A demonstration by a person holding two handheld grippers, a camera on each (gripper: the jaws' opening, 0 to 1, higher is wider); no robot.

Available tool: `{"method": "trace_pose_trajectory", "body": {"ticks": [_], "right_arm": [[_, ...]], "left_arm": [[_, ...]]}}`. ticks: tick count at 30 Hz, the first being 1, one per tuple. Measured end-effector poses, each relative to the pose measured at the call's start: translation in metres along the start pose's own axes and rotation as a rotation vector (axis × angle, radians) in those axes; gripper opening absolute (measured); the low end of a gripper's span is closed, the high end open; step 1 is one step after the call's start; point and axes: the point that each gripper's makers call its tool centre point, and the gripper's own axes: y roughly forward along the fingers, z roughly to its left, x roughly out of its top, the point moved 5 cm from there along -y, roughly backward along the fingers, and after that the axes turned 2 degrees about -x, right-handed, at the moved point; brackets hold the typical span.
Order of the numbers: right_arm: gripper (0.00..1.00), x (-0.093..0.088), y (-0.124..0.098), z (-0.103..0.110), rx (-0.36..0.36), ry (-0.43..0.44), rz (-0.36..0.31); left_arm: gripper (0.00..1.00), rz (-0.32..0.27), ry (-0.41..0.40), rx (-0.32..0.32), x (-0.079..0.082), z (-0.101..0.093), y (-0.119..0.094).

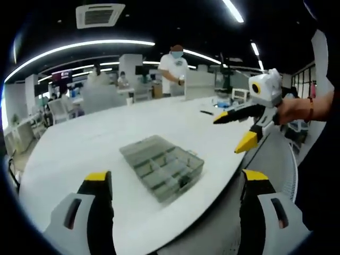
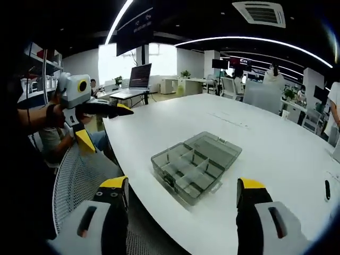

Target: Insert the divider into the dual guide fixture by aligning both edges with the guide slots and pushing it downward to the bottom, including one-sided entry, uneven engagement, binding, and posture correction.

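From the left gripper view, the left gripper point(image 1: 175, 186) hangs over the near edge of a big white surface point(image 1: 79, 143), its yellow-tipped jaws spread wide and empty. Ahead of them, close to that near edge, lies a clear plastic compartment box point(image 1: 162, 167), its lid thrown open flat behind it and thin partitions standing in the tray. The right gripper point(image 1: 241, 130) comes in from the right, held in a person's hand point(image 1: 295, 109) above the surface's edge, its jaws apart and carrying nothing. Further off, a person in a white shirt point(image 1: 174, 66) stands beyond the far edge.

In the right gripper view, the right gripper point(image 2: 181, 194) also has its jaws open and empty, poised over the near edge with the same box point(image 2: 194, 164) just past them. The left gripper point(image 2: 103, 125) shows at the left, off the surface over a mesh chair point(image 2: 79, 175), jaws parted. A laptop point(image 2: 139, 79) sits toward the far corner.

I cannot pick out a loose divider; the partitions I see are in the tray. Such a piece is probably light, thin, stiff and slick, so I'd pinch it by its top edge near the middle, keeping it square to avoid binding.
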Motion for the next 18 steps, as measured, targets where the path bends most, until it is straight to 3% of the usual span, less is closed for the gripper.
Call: {"method": "trace_pose_trajectory", "body": {"ticks": [6,8,12,18], "right_arm": [[0.87,-0.002,-0.005,-0.002,0.0,0.046,-0.061],[0.87,-0.003,-0.005,-0.003,0.003,0.114,-0.094],[0.87,-0.013,-0.003,-0.003,0.003,0.112,-0.065],[0.87,-0.013,-0.001,0.0,0.018,0.097,-0.05]], "left_arm": [[0.99,-0.016,-0.005,-0.015,0.004,0.001,-0.001],[0.99,-0.016,-0.01,-0.021,0.003,0.001,0.001],[0.99,-0.003,-0.011,-0.036,0.003,0.002,0.006],[0.99,-0.003,-0.03,-0.04,0.005,-0.002,0.01]]}}
